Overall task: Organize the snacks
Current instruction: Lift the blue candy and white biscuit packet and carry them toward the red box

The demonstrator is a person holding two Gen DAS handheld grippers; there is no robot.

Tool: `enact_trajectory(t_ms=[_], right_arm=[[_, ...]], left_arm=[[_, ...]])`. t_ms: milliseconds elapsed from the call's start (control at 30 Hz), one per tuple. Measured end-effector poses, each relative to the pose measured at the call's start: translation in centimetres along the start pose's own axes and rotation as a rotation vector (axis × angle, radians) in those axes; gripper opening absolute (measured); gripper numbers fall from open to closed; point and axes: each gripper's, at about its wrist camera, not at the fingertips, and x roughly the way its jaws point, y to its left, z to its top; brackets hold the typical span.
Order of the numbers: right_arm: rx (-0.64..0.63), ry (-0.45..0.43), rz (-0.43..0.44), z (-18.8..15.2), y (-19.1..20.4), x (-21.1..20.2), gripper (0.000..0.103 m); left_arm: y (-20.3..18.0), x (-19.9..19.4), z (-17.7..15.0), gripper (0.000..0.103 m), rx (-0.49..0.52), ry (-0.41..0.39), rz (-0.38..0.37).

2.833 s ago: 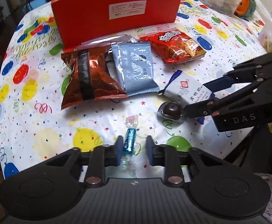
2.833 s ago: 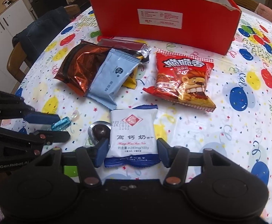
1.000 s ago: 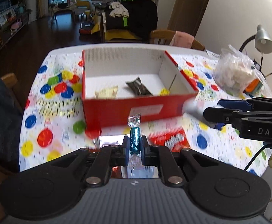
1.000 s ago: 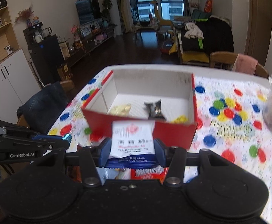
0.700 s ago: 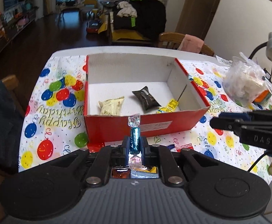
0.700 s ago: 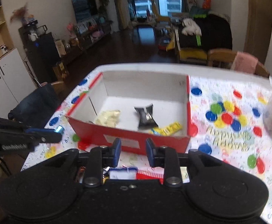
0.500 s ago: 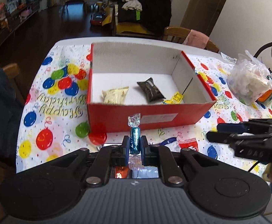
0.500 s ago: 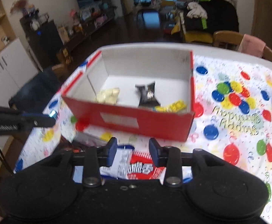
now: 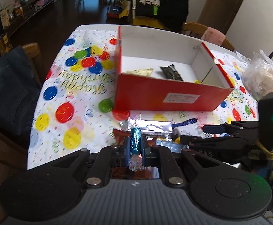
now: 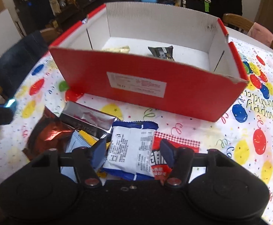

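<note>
Both tongs have dropped toward the desk [image 10: 263,112]. At twelve o'clock stands the red box [image 10: 147,86]. Right tongs [image 10: 132,152], jaws just widening, straddle the white packet [image 10: 130,150]. Left tongs [image 9: 135,146] pinch the blue candy [image 9: 135,143] upright.

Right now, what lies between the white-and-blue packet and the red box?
In the right wrist view, only bare tablecloth separates the white-and-blue packet from the red box; the silver wrapper lies off to the left.
</note>
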Motion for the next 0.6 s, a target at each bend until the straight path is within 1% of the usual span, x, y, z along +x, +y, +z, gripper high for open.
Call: enact_trajectory(t_ms=[133, 267, 333, 467, 600], right_arm=[[-0.002, 0.004, -0.047, 0.3, 1.1, 0.9, 0.059], [-0.017, 0.029, -0.108, 0.7, 1.9, 1.9, 0.056], [-0.027, 0.030, -0.127, 0.8, 2.2, 2.1, 0.051], [-0.021, 0.025, -0.128, 0.7, 2.0, 1.8, 0.047], [0.019, 0.010, -0.112, 0.5, 1.1, 1.0, 0.047]], left_arm=[[0.9, -0.3, -0.6, 0.011, -0.018, 0.005, 0.008], [1.5, -0.5, -0.8, 0.011, -0.027, 0.005, 0.009], [1.5, -0.6, -0.9, 0.011, -0.026, 0.004, 0.007], [1.7, -0.5, -0.8, 0.011, -0.025, 0.005, 0.002], [1.6, -0.2, -0.6, 0.011, -0.018, 0.007, -0.010]])
